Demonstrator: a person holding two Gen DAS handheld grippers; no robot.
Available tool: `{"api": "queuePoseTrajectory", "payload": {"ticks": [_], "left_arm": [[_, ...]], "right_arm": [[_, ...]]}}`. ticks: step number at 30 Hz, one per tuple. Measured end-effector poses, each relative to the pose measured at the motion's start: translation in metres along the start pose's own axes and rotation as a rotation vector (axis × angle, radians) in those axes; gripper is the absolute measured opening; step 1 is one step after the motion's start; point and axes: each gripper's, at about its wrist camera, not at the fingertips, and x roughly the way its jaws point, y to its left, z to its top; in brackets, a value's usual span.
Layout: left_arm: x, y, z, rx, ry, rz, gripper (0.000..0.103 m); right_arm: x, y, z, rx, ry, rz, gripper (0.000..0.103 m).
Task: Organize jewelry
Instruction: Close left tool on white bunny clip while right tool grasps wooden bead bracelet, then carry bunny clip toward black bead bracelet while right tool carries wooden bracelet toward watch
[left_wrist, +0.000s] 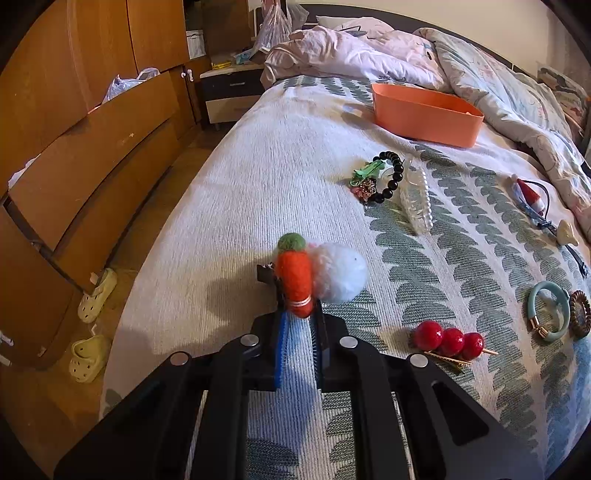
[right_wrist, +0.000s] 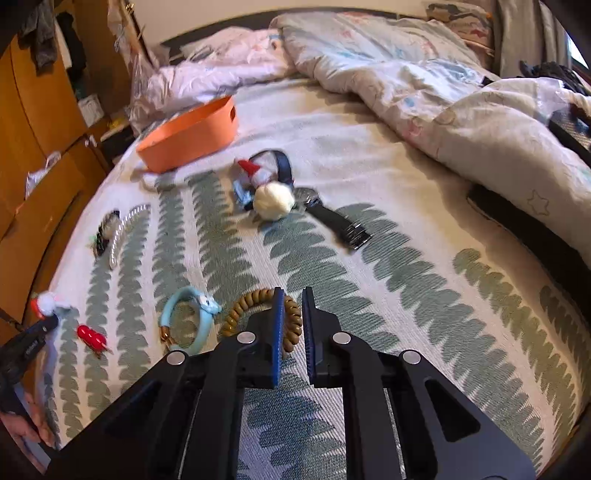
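bed (left_wrist: 258, 177) | orange bin (left_wrist: 424, 110) | bead bracelet (left_wrist: 391, 173) | watch (right_wrist: 332, 218)

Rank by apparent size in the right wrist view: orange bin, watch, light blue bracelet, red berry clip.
1. orange bin
2. watch
3. light blue bracelet, which lies nearer the camera, so its place against the watch is unsure
4. red berry clip
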Motion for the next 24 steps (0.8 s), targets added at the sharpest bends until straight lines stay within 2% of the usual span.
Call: {"api": "queuePoseTrajectory", "payload": {"ticks": [3, 5, 9, 12, 14, 16, 18, 24], "left_arm": [[-0.001, 0.0, 0.0, 0.0, 0.0, -0.002, 0.011], [-0.001, 0.0, 0.0, -0.001, -0.001, -0.006, 0.011], [-0.002, 0.0, 0.0, -0.003, -0.001, -0.009, 0.011], [-0.003, 0.0, 0.0, -0.003, -0.004, -0.009, 0.011], [-0.003, -0.002, -0.001, -0.001, -0.003, -0.01, 0.011], [-0.003, -0.002, -0.001, -0.002, -0.003, -0.01, 0.011], [-0.003, -0.002, 0.0, -0.003, -0.001, -0.013, 0.011], [-0.003, -0.001, 0.0, -0.007, -0.004, -0.014, 0.011]], "right_arm": [[0.006, 0.01, -0.002, -0.057, -0.028, -0.067, 0.018], [0.01, 0.014, -0.003, -0.081, -0.028, -0.096, 0.018], [0.017, 0.007, -0.004, -0.035, 0.029, -0.041, 0.02], [0.01, 0.013, -0.006, -0.063, 0.029, -0.027, 0.023], [0.01, 0.018, -0.008, -0.091, 0.035, -0.03, 0.032], [0.012, 0.022, -0.01, -0.105, 0.038, -0.043, 0.049], [0.013, 0.024, -0.012, -0.105, 0.04, -0.037, 0.053], [0.015, 0.022, -0.012, -0.094, 0.042, -0.079, 0.052]]}}
